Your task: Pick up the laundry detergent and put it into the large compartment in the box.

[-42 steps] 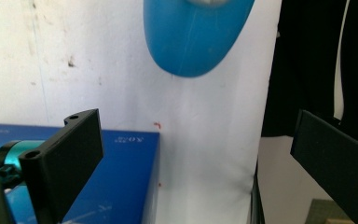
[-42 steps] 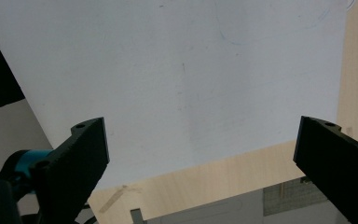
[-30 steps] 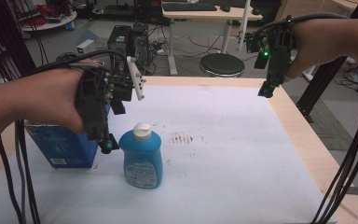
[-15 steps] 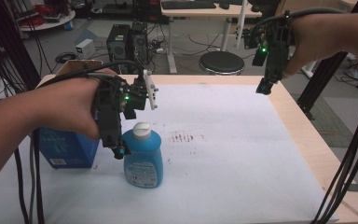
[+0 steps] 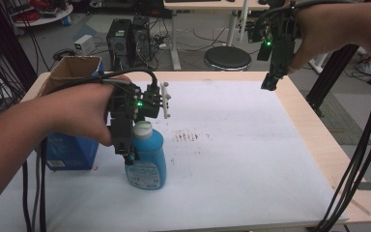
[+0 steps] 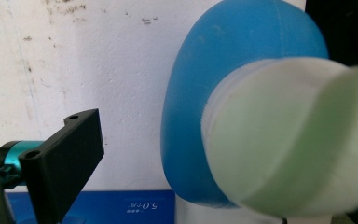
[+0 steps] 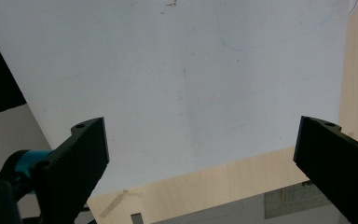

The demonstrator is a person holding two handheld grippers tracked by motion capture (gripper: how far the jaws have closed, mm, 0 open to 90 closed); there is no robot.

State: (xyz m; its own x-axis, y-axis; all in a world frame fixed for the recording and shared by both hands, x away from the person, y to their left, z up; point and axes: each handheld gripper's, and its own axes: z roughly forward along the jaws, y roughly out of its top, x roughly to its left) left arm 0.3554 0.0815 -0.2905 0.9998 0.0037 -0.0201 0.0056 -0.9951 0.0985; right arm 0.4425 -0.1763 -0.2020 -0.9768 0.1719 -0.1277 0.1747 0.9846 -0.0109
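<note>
Presently the work stands at the approach stage — nothing is gripped or lifted. The blue detergent bottle (image 5: 146, 159) stands upright on the white-covered bench (image 5: 251, 159), just in front of an open blue carton (image 5: 70, 145) at the bench's left side. Its pale cap (image 5: 142, 128) is on.

Left tool (image 5: 128, 154): held pointing steeply down, tips low beside the bottle's left shoulder. In the left gripper view one black jaw rises at lower left with bare bench between it and the bottle (image 6: 223, 93); the cap (image 6: 284, 140) sits very close to the lens, blurred, and hides the opposite jaw. The jaws stand apart, judged from that gap, and nothing is clamped. The left hand (image 5: 77, 113) wraps the tool body from above, forearm reaching in from the lower left.

Right tool (image 5: 269, 83): held high over the bench's far right corner, pointing down, well apart from the bottle. Its own view shows both jaws wide apart over bare bench — idle.

Remaining, by my judgement: bring the left jaws around the bottle or its neck, close, then lift or move it.
</note>
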